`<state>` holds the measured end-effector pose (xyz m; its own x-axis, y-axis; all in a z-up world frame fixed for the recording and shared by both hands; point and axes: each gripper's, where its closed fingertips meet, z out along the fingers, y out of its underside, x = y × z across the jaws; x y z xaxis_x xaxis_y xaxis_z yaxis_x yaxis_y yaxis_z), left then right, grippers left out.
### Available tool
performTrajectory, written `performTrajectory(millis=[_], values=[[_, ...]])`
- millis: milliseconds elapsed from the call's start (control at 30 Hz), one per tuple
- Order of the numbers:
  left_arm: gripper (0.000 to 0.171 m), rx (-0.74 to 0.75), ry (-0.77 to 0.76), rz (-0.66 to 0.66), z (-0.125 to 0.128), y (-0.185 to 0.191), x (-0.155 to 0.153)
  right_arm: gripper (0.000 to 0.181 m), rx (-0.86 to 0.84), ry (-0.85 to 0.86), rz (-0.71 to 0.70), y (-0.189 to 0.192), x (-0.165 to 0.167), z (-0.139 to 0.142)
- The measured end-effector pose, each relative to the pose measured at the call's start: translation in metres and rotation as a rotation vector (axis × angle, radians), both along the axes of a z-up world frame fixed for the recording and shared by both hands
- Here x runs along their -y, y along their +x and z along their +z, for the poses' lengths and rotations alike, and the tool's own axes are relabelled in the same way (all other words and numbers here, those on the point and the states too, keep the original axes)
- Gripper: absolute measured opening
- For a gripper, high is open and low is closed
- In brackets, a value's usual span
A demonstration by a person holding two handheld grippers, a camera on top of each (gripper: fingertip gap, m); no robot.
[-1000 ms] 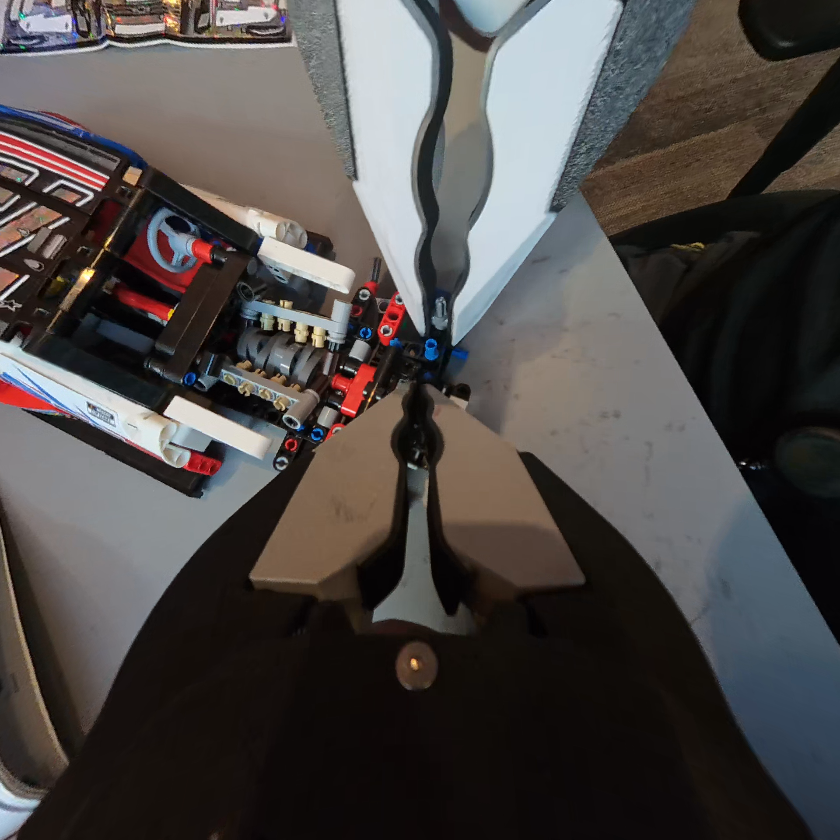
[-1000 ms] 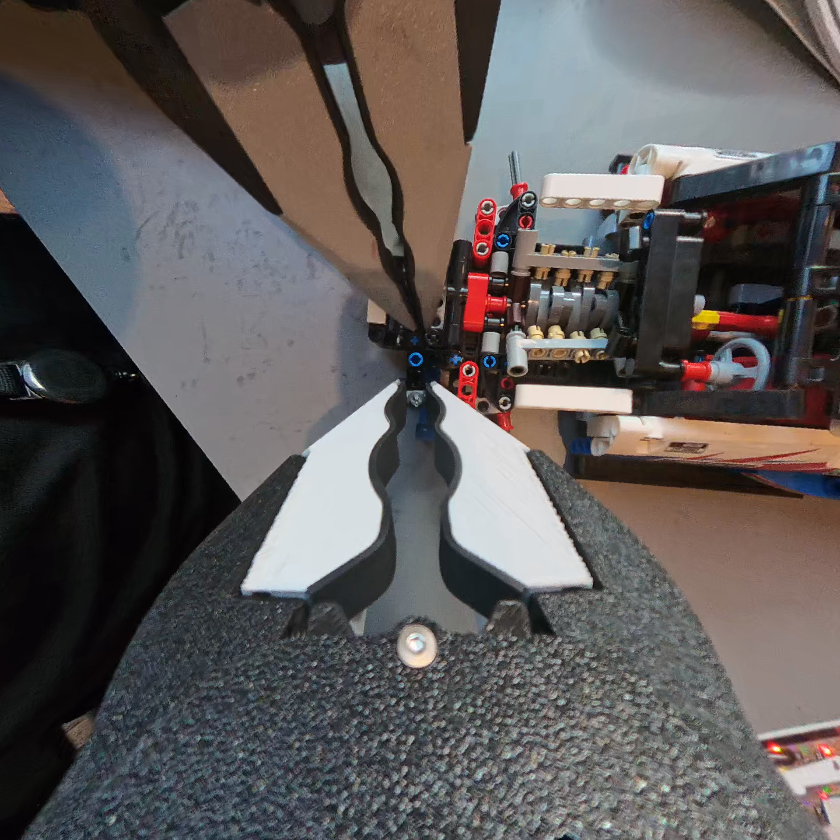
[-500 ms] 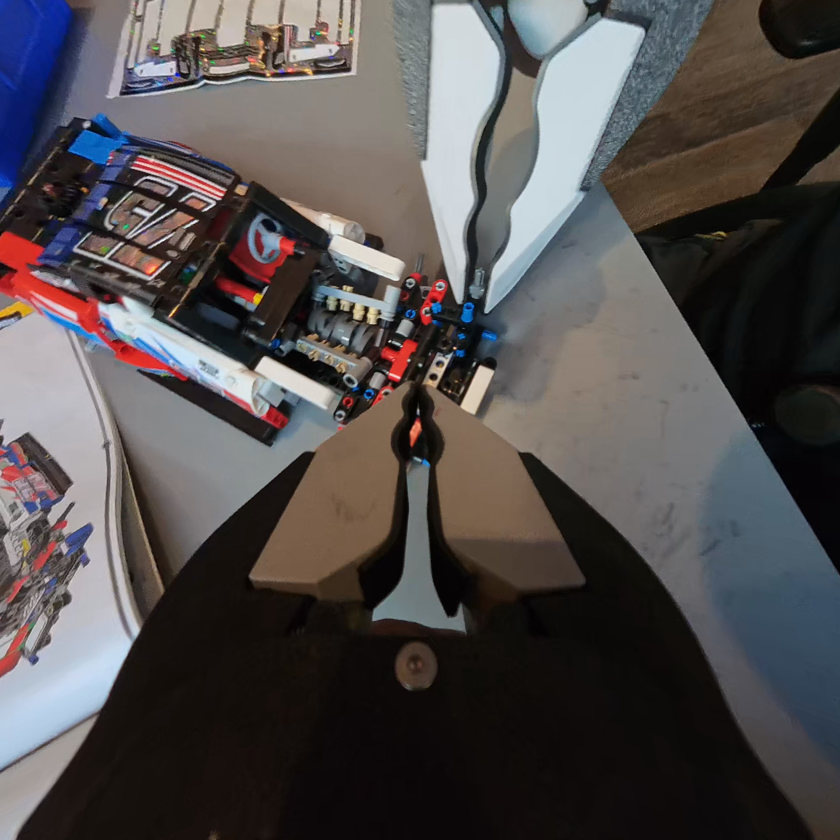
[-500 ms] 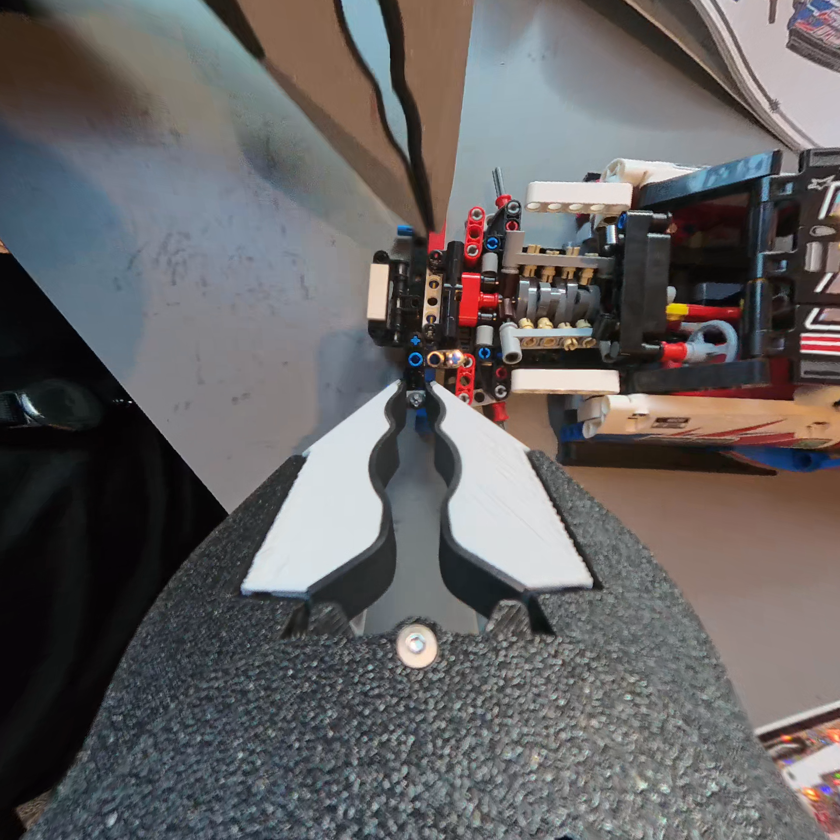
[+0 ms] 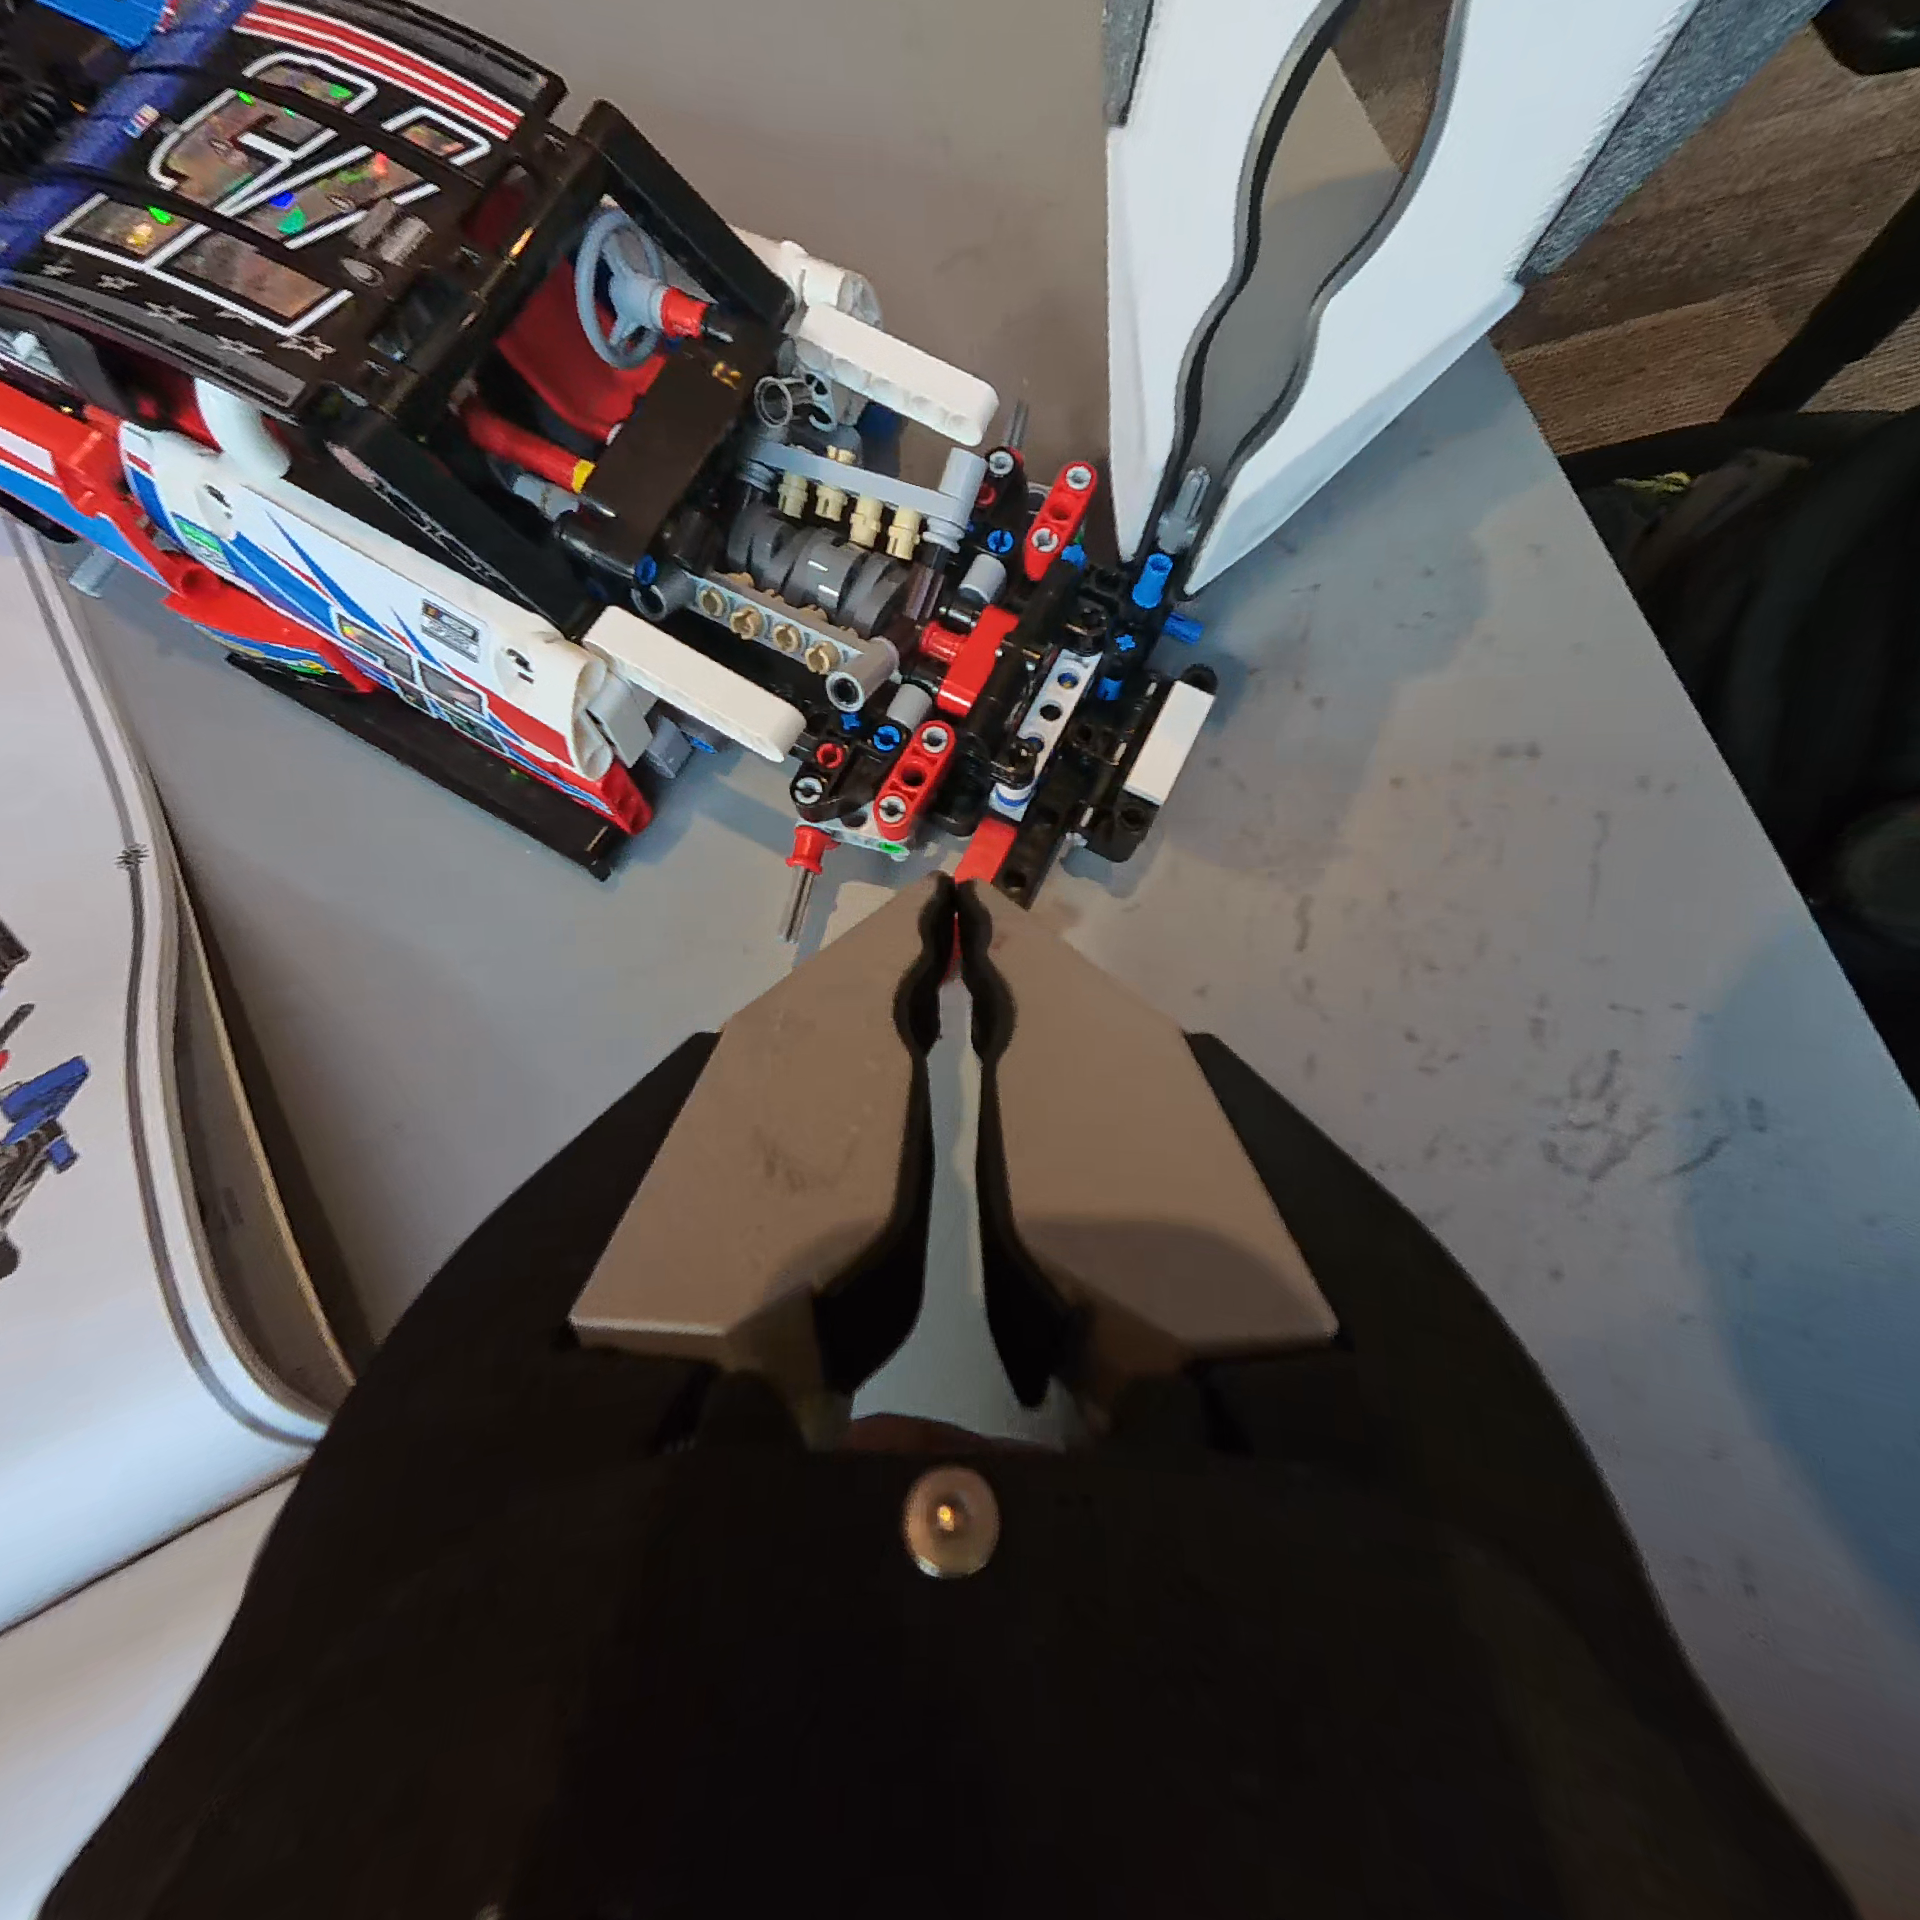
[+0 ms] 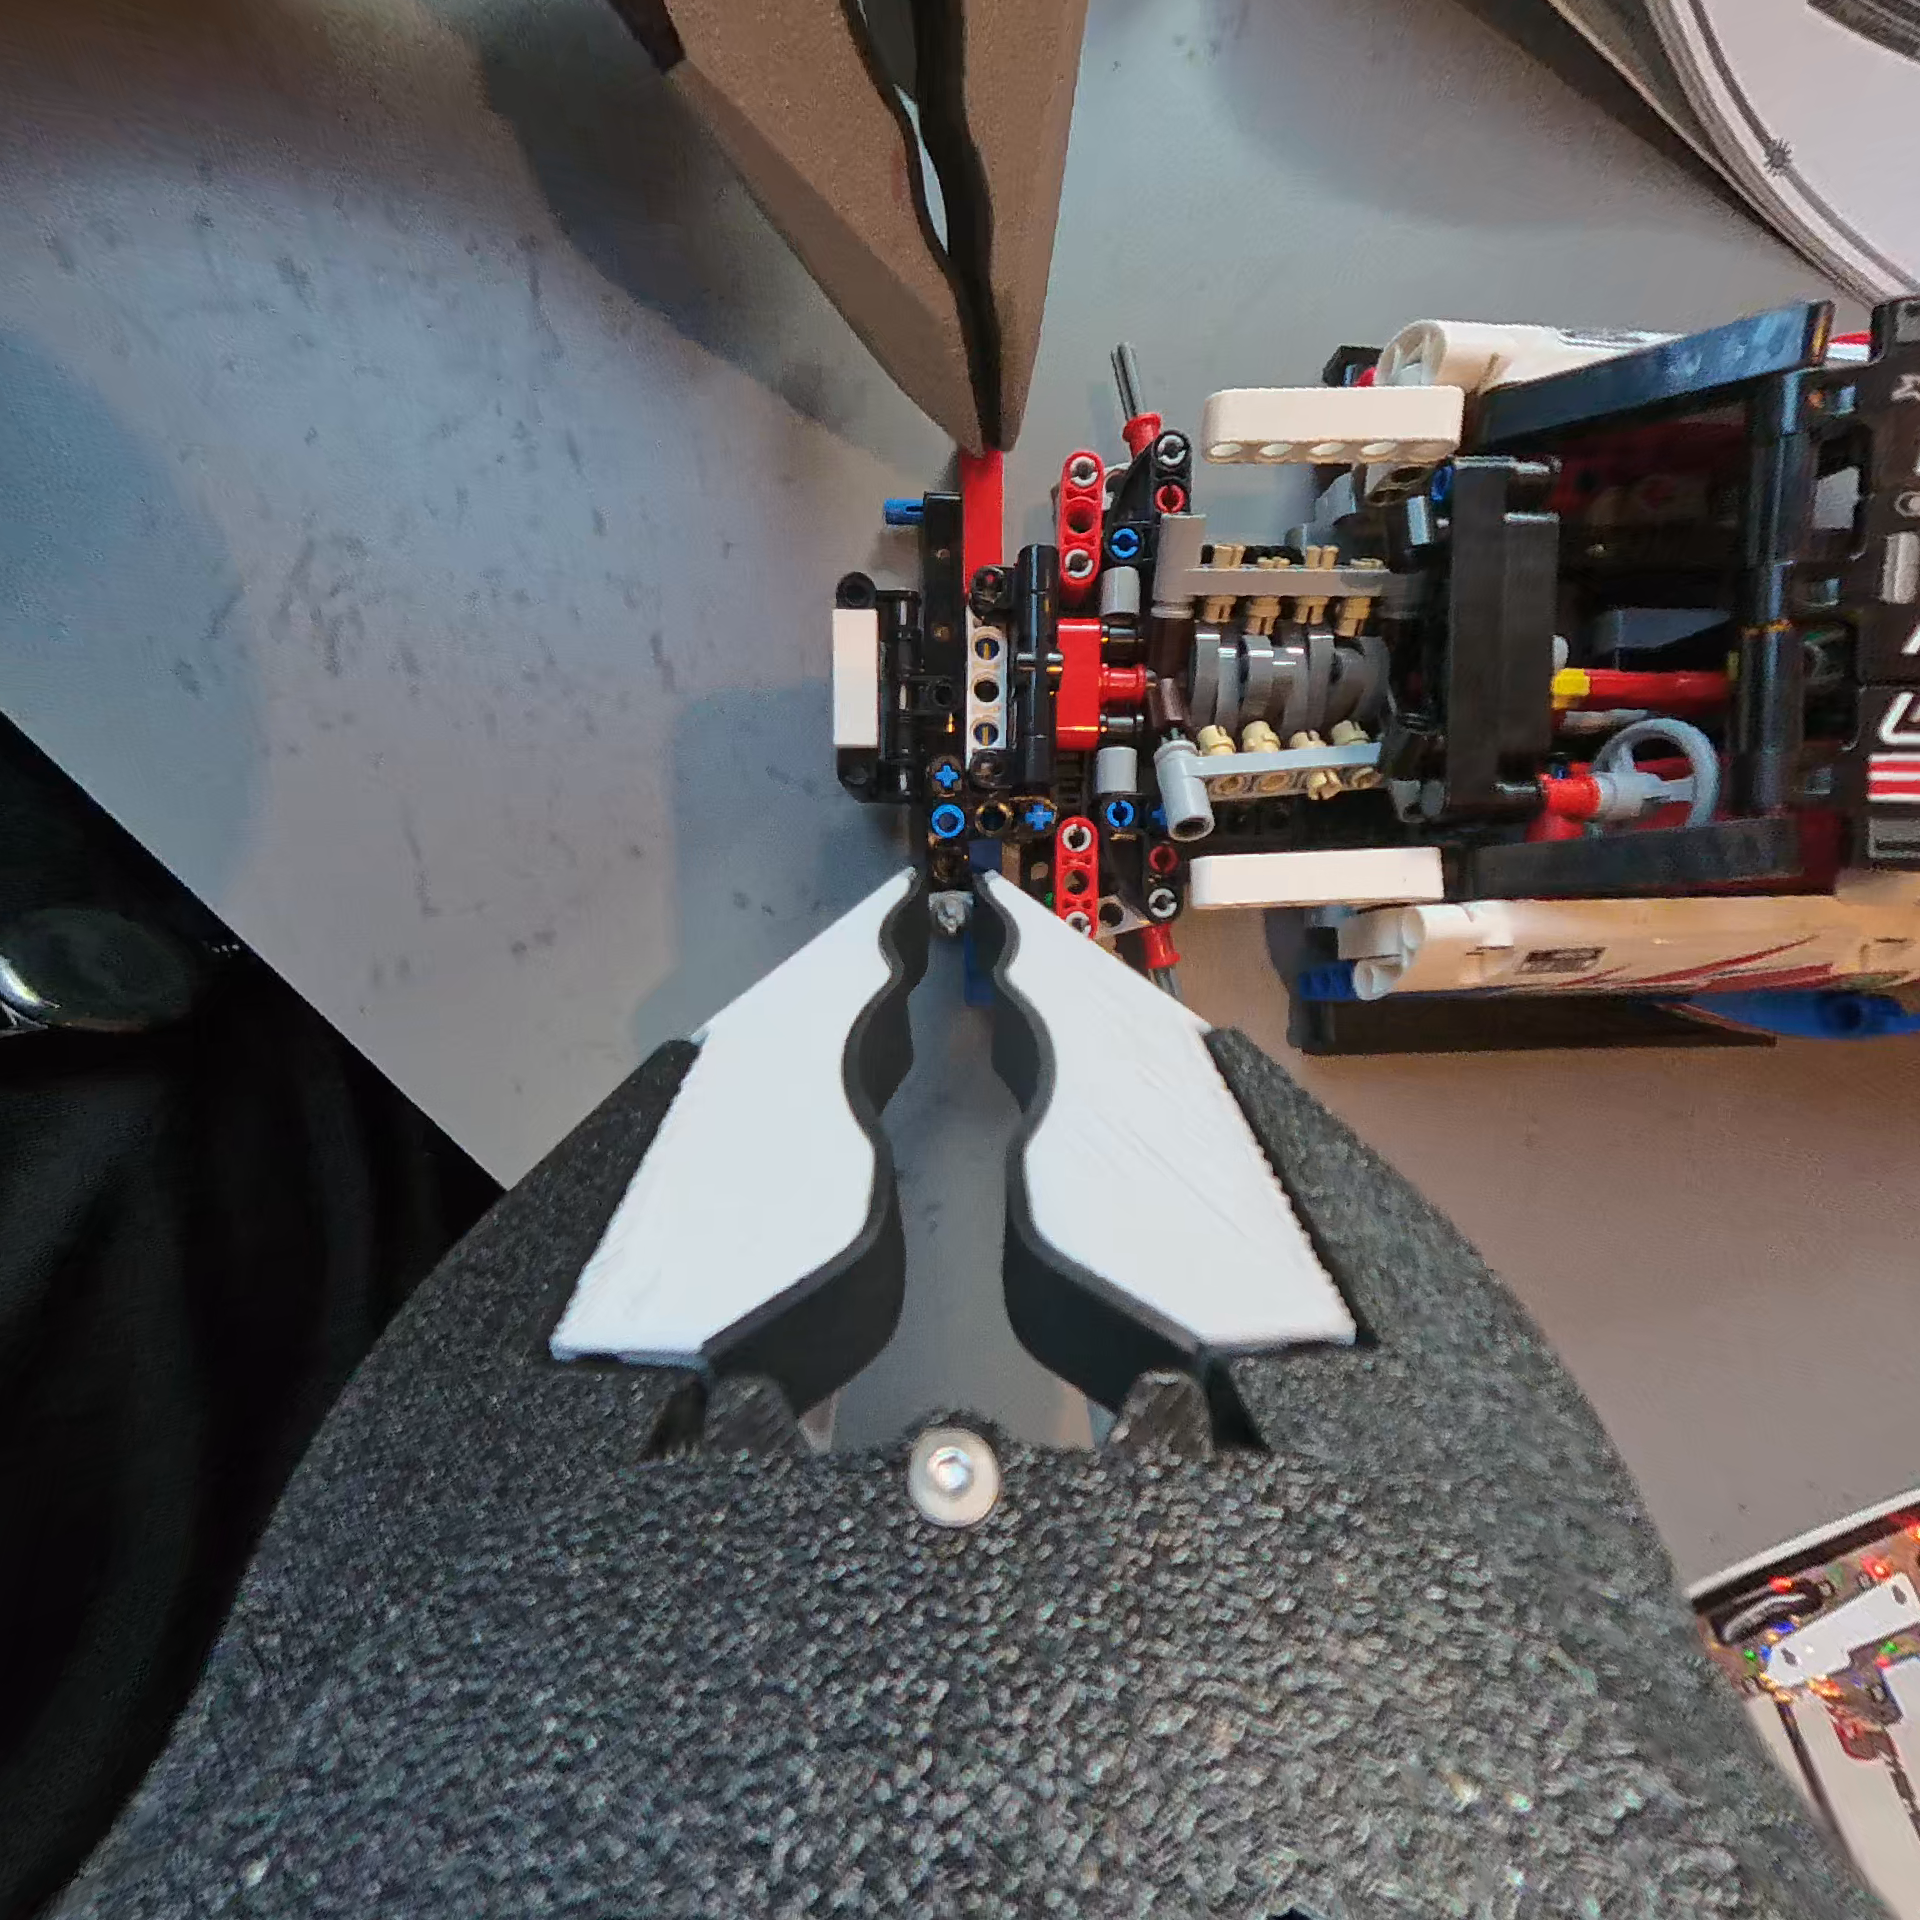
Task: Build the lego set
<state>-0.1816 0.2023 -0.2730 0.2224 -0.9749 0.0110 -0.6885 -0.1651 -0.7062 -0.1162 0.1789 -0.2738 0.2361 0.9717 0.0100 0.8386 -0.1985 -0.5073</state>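
The partly built Lego car [image 5: 416, 416] lies on the grey table, its open engine and black front frame [image 5: 1081, 717] towards me. My left gripper [image 5: 956, 899] is shut on a thin red beam [image 5: 982, 854] whose far end touches the near side of the front frame. In the right wrist view, the car [image 6: 1455, 675] lies to the right. My right gripper [image 6: 948, 902] is shut on a small grey pin [image 6: 948, 914] at the frame's other side. The left gripper [image 6: 987, 436] and red beam [image 6: 981, 509] show opposite. The right gripper [image 5: 1174, 540] shows at the top of the left wrist view.
An open instruction booklet [image 5: 83, 1143] lies at the left and also shows in the right wrist view [image 6: 1818, 104]. A shiny sticker sheet [image 6: 1829, 1631] lies near the right gripper. The table edge [image 5: 1683, 665] runs diagonally at the right, with dark clothing [image 5: 1787, 665] beyond.
My left gripper has drawn back from the car's front frame, and a red beam now shows in its tips against the frame's side. My right gripper stays at the frame with the grey pin.
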Motion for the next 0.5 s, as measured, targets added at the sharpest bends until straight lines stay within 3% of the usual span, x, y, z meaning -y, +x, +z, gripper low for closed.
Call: performTrajectory(millis=[233,400,500], values=[[0.0,-0.024,0.002,-0.028,-0.008,0.003,0.005,0.007,0.074,0.007,0.038,0.0,0.001,-0.001],[0.0,0.074,0.08,-0.092,0.018,0.021,0.012,0.007,0.143,-0.033,0.05,0.0,0.0,-0.002],[0.0,0.063,0.114,-0.159,0.021,0.039,0.024,0.007,0.149,-0.055,0.048,-0.001,0.0,-0.002]])
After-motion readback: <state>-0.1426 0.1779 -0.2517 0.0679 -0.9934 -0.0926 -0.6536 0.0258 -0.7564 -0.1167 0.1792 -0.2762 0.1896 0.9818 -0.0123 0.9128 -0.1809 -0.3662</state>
